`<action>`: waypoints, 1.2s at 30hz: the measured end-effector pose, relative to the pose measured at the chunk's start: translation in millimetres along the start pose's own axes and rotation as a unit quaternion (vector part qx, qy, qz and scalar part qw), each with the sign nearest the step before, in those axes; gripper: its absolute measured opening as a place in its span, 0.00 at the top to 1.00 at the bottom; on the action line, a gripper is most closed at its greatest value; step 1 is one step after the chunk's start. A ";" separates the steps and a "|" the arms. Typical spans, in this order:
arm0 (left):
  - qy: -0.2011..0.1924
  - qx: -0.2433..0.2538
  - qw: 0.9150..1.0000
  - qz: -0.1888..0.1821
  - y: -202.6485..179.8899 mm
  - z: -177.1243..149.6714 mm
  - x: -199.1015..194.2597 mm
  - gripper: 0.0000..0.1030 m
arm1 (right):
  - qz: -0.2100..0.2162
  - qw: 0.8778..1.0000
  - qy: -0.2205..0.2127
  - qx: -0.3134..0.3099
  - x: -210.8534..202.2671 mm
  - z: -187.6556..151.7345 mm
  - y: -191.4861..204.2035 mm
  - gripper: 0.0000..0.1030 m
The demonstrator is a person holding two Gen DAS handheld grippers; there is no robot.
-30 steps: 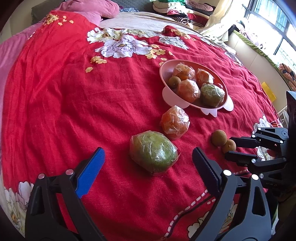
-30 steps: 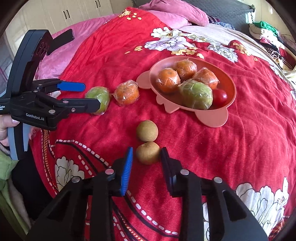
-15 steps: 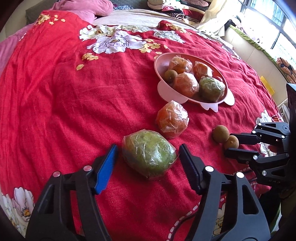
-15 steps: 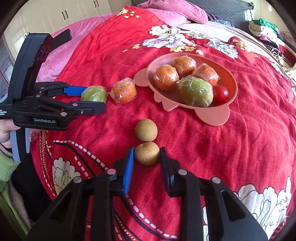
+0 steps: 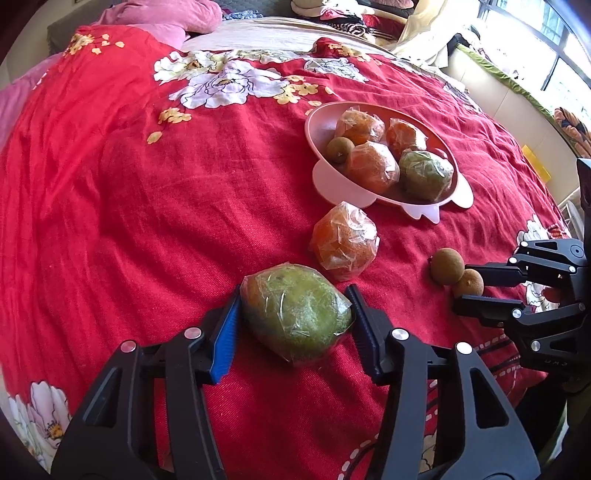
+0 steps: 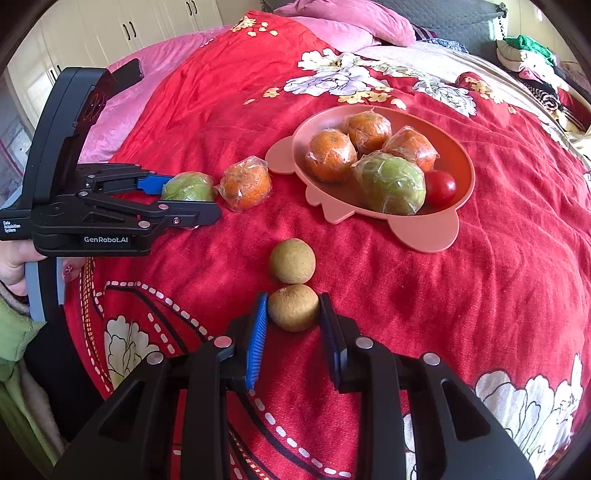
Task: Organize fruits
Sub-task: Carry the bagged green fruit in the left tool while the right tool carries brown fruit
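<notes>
Left tool (image 5: 295, 317) tilted down, closed onto wrapped green fruit (image 5: 295, 314); right tool (image 6: 293, 314) pinching brown fruit (image 6: 293, 307)

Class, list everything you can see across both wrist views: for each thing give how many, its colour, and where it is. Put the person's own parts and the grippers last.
bedspread: one, red with white flowers, under everything.
bowl: one, pink, on the bedspread.
wrapped oranges: three in the bowl, one beside it.
wrapped green fruit: one in the bowl, one on the bedspread.
small brown fruits: one in the bowl, two on the bedspread.
red fruit: one, in the bowl.
pillow: pink, far end.
hand: one, holding the left gripper.
left gripper: black, has just been closing on the green fruit.
right gripper: black, shut on a brown fruit.
</notes>
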State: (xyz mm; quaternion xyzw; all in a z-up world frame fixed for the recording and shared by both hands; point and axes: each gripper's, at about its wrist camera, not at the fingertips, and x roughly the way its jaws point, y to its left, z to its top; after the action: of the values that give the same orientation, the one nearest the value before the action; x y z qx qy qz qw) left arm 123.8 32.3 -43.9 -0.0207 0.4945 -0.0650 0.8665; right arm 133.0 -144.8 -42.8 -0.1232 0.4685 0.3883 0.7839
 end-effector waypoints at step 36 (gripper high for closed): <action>-0.033 0.006 0.998 -0.047 -31.0 31.8 -33.7 0.56 | -0.035 0.997 -0.064 0.030 -56.5 17.6 -40.2 0.74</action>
State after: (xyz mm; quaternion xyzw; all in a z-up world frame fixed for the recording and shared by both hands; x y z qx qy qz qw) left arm 131.4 5.2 4.2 -0.0402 0.4641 -0.1078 0.8783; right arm 158.7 -189.7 6.6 -0.0909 0.4241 0.3538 0.8287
